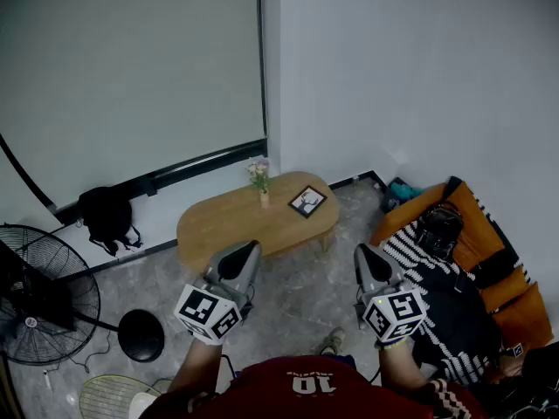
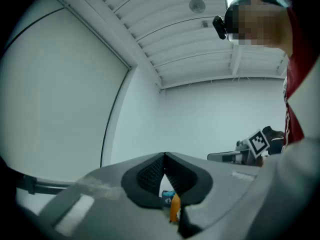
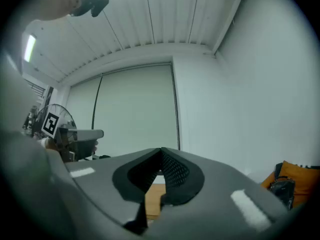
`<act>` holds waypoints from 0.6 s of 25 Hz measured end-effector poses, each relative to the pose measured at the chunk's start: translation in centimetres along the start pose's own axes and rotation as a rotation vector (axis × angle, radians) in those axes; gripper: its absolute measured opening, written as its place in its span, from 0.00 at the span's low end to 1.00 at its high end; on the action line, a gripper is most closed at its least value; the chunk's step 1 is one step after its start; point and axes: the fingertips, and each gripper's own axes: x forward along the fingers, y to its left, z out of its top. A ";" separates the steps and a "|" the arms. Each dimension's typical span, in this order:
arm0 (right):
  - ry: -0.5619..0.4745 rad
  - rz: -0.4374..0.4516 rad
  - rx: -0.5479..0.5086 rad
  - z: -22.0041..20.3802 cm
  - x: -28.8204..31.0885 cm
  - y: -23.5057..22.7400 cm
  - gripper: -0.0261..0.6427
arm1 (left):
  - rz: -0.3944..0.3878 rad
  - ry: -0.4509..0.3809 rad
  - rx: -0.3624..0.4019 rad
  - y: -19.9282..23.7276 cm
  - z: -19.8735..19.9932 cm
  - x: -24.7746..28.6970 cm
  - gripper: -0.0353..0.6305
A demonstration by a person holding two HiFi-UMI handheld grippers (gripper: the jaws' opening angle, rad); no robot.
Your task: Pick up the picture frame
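The small, black-edged, nearly square picture frame [image 1: 307, 201] lies on the right-hand end of the oval wooden coffee table [image 1: 218, 225], near a small vase of flowers [image 1: 259, 182] but not touching it; it is turned corner-on to the person, so it offers no clear long axis, only slanted edges. Both tools are held low and close to the body, well short of the table; the left gripper [image 1: 251, 248] points towards the table's middle, and the right gripper [image 1: 361, 251] points towards the floor past the table's right end. The frame lies ahead and between them, rightward of the left one and leftward of the right one; neither looks clearly nearer. Each gripper has its jaws closed tip to tip with nothing held; the left gripper view and the right gripper view both show the dark pads meeting at a point.

As a judgement, the coming move is a reach forward and inward, with the jaws opened on the way and turned to meet one slanted edge. Only the head view shows the frame. The left gripper view gives wall, ceiling and the other tool's marker cube; the right gripper view shows a strip of the table's wood below its closed tips and the orange sofa [image 3: 295, 176] at the right edge, but no frame.
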 end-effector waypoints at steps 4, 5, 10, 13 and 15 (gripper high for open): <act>-0.008 0.009 -0.016 0.3 0.0 0.3 0.04 | 0.013 -0.005 0.006 0.1 0.1 -0.2 0.06; -0.010 0.008 -0.017 0.2 -0.1 0.4 0.04 | 0.012 -0.006 0.011 0.0 0.1 -0.4 0.06; -0.012 0.005 -0.028 0.1 -0.8 0.7 0.04 | 0.014 -0.011 0.014 -0.4 -0.2 -1.0 0.06; -0.012 0.003 -0.031 0.1 -0.9 0.7 0.04 | 0.014 -0.015 0.010 -0.4 -0.2 -1.1 0.06; -0.011 -0.001 -0.034 0.1 -0.9 0.6 0.04 | 0.013 -0.016 0.008 -0.4 -0.2 -1.2 0.06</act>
